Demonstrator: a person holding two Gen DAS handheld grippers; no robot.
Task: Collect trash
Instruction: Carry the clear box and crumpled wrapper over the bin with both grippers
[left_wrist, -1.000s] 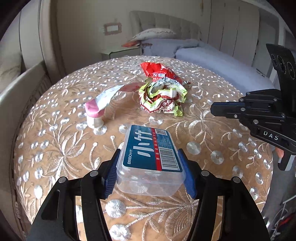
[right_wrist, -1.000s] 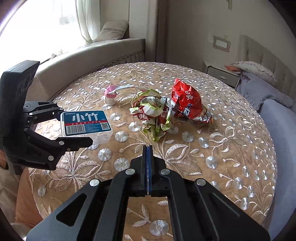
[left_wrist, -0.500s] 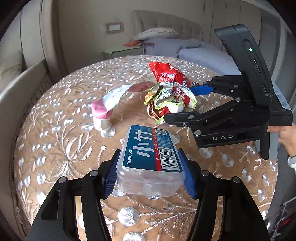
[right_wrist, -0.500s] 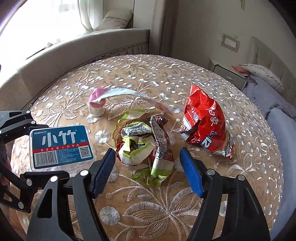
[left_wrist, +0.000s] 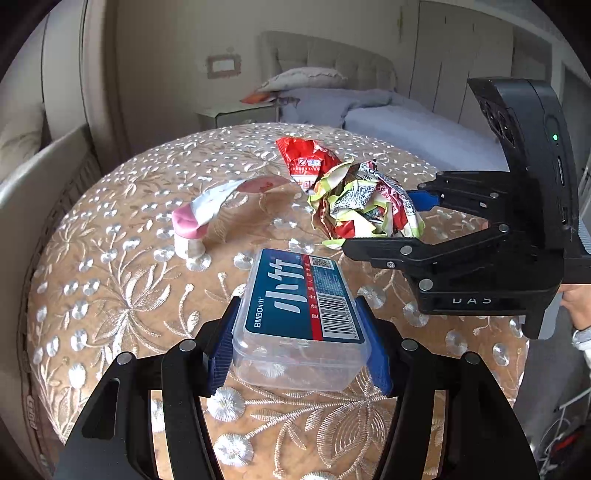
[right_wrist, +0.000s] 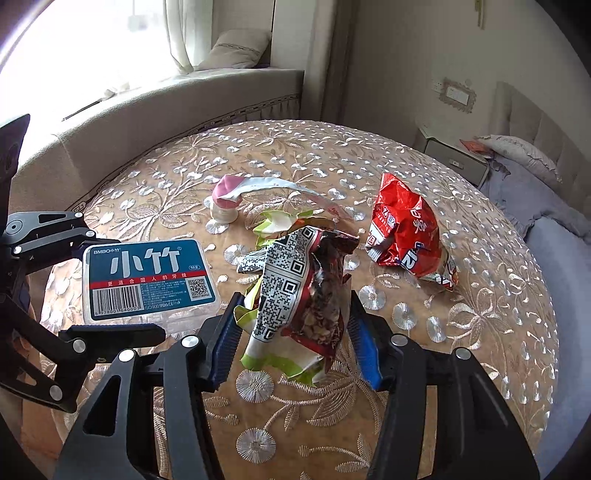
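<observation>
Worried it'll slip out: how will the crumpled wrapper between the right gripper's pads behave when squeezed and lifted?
The crumpled wrapper looks thin and creased, so it will probably crush flat as the right gripper closes. Likely very light. Its loose flaps may droop.

A round table with a tan cloth embroidered in silver flowers stands near a bed with grey-blue bedding and a tufted beige headboard. A curved beige window seat lies under the bright curtained window.
</observation>
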